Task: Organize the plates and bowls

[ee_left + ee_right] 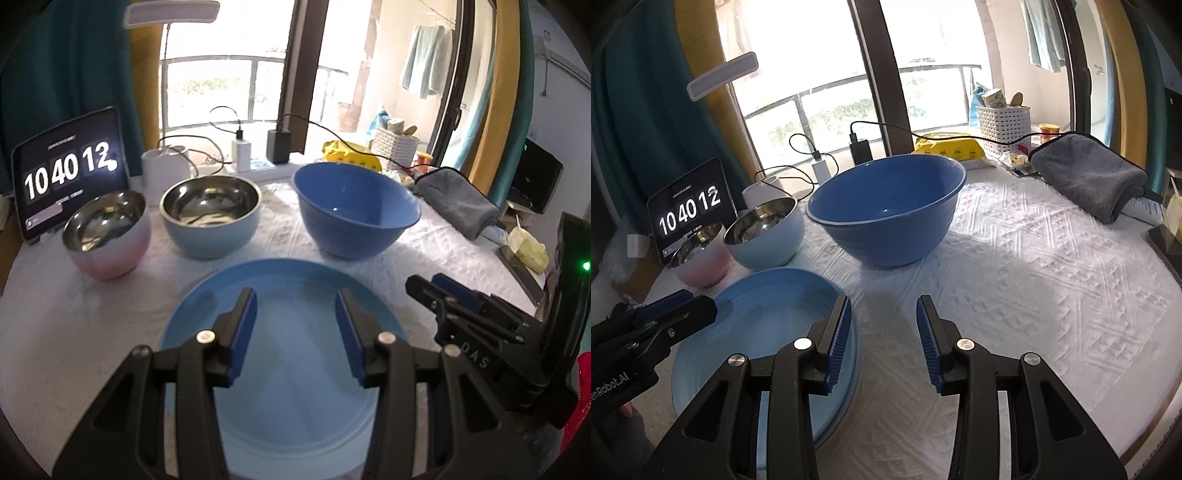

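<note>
Daylight floods in from the overexposed balcony window (221, 74), casting soft shadows forward; fisheye edges bend and darken

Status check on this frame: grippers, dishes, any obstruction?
Left gripper open above light blue plate, empty. Right gripper open at plate's right rim. Three bowls behind, unstacked; big blue bowl nearest. No obstruction.

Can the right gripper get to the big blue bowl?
Probably yes. The right gripper is open, and only bare white cloth lies between it and the big blue bowl, which stands apart from the other bowls.

Left gripper (295, 299), jaws apart, above blue plate (284, 424).
</note>
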`<state>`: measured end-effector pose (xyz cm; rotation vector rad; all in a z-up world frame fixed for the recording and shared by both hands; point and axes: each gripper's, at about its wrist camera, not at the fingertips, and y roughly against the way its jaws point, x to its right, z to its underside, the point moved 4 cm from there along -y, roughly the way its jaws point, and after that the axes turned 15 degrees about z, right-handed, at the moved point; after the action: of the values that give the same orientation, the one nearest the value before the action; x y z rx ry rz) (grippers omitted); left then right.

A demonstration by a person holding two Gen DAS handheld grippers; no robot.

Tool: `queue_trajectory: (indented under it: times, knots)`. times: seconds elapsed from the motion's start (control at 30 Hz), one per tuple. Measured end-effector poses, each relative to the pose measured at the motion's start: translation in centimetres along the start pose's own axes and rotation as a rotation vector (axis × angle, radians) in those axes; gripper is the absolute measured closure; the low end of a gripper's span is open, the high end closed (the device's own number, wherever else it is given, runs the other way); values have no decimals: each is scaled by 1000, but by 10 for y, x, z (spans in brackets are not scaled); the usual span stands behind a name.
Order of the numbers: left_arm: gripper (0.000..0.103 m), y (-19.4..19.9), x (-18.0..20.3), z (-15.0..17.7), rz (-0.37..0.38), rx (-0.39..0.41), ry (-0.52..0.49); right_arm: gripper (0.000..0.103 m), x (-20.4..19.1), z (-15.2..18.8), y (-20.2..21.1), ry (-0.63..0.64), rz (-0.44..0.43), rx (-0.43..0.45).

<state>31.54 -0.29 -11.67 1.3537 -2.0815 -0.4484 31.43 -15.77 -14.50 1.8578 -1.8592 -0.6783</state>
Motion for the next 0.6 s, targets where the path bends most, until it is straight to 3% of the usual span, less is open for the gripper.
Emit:
queue_trajectory:
  times: [0.6]
  knots:
    - [57,-43,26,-42,30,8,-55,64,37,-51,-23,-41,-16,31]
